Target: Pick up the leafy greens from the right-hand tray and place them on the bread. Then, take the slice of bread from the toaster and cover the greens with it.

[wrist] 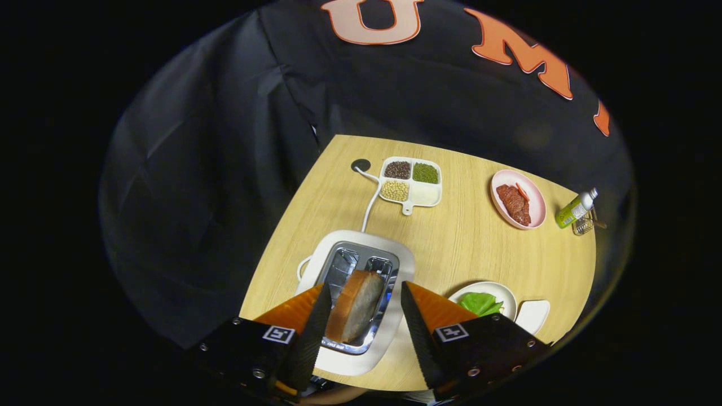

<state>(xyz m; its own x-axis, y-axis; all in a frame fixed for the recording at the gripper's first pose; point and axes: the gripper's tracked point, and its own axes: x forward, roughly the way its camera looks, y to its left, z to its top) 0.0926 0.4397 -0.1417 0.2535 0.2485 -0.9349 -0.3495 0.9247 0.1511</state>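
The gripper (pixel 361 307) is spread wide above the toaster (pixel 361 265), its fingers either side of the bread slice (pixel 354 307) standing in the near slot, neither touching it; the greens (pixel 480 303) lie on a white plate (pixel 505 293) just right, so this looks like the second step; next, lower and close on the slice's flat faces before lifting straight up.

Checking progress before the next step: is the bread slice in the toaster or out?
In. The bread slice stands in the toaster slot, between the open gripper's fingers, untouched.
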